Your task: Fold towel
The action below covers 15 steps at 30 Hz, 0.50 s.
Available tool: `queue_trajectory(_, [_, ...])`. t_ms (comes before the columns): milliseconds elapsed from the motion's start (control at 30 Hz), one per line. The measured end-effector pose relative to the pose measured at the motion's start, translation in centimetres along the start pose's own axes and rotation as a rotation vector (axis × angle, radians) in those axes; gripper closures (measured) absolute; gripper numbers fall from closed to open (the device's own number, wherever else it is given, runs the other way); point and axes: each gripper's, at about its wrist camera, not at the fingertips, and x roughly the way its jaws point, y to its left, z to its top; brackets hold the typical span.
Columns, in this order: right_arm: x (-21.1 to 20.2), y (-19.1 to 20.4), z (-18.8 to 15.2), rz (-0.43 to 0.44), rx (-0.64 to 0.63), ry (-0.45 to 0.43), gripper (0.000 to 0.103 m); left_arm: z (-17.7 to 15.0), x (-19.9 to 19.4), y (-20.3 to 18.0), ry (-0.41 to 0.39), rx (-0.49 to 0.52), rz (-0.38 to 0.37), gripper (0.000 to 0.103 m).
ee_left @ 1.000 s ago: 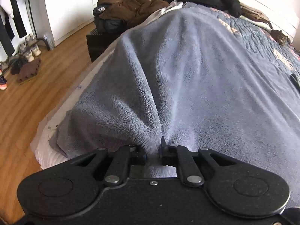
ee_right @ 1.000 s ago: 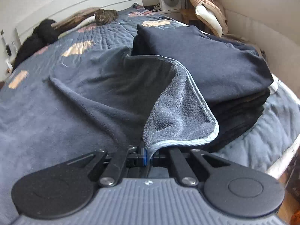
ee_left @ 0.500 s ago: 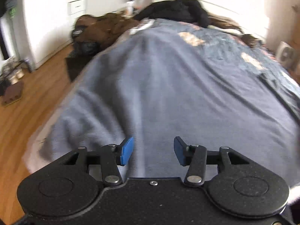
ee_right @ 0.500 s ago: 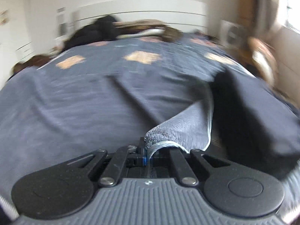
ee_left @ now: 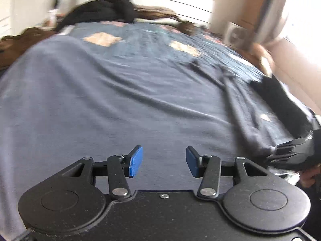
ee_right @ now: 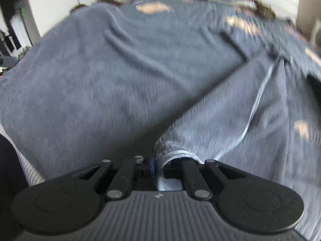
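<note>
A large grey-blue fleece towel (ee_left: 96, 100) lies spread over the bed, blurred by motion. Just above it my left gripper (ee_left: 164, 161) stands open, its blue pads (ee_left: 136, 160) apart with nothing between them. In the right wrist view the same towel (ee_right: 124, 76) fills the frame. One hemmed corner of it (ee_right: 220, 124) is lifted and folded over. My right gripper (ee_right: 158, 163) is shut on that corner, and the pale hem curls over its fingers. At the far right of the left wrist view the other black gripper (ee_left: 295, 154) shows.
A quilted navy bedspread (ee_left: 156, 38) with tan patches lies under the towel. Dark clothing (ee_left: 108, 10) is piled at the headboard. A white fan (ee_left: 236, 34) stands beyond the bed at the right. A folded dark stack (ee_left: 280, 98) sits by the right edge.
My left gripper let go of the towel's edge, opened and swung right over the bed. My right gripper kept its corner and swung left, dragging the fold across the towel.
</note>
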Motion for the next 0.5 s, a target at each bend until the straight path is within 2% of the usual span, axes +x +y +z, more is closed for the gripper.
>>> queue_trajectory(167, [-2.4,0.0,-2.3,0.076,0.106,-0.019,0.097,0.2,4.7,-6.7,0.019,0.104,-0.082,0.056])
queue_trajectory(267, [-5.1,-0.7,-3.6,0.079,0.181,-0.072,0.097,-0.1,6.5,-11.5,-0.004,0.236,-0.094,0.056])
queue_trajectory(500, [-12.9,-4.8,-6.8,0.04,0.435,-0.239,0.097,-3.6,9.2,-20.8,-0.053,0.57,-0.085,0.056])
